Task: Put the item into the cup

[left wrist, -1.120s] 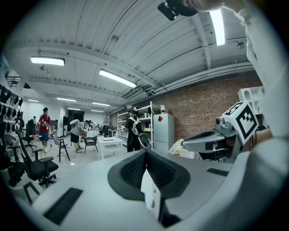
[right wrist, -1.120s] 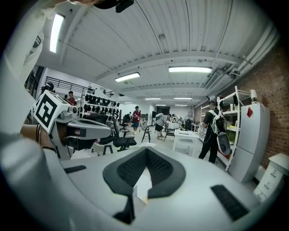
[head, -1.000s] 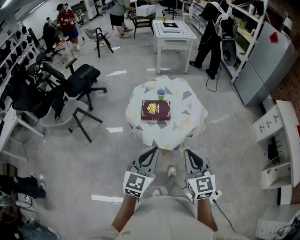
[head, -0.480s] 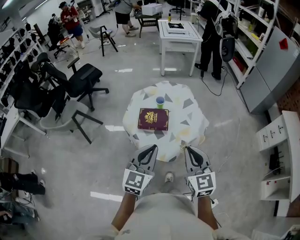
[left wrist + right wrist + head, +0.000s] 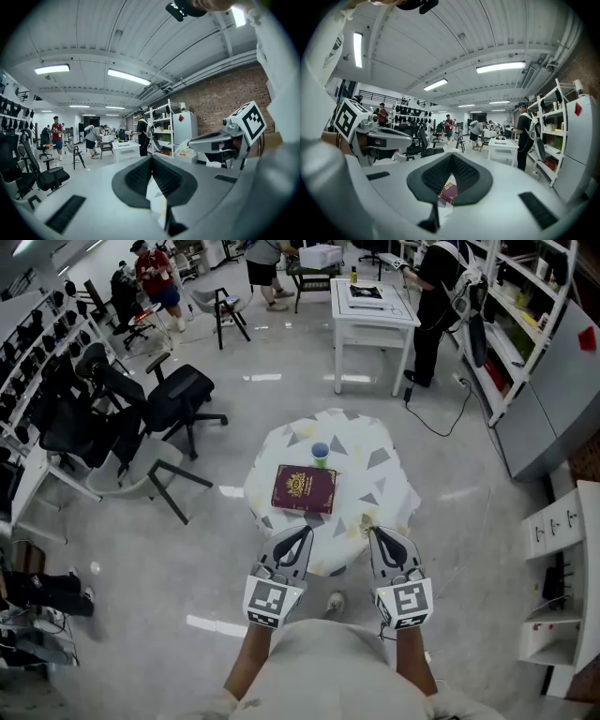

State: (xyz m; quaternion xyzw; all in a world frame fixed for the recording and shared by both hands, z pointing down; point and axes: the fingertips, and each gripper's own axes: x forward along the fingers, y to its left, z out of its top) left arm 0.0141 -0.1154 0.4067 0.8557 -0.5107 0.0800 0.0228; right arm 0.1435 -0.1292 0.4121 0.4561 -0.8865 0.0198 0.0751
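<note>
Nothing done yet: left gripper [image 5: 302, 536] and right gripper [image 5: 377, 534], jaws together and empty, hover short of table [image 5: 375, 474]; cup [image 5: 321, 455] stands on its far side beside book [image 5: 304, 488]; item unclear.

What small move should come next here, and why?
Probably step closer to the table. The left gripper and right gripper are both shut and empty, held by its near edge, short of the maroon book and the cup beyond it.
</note>
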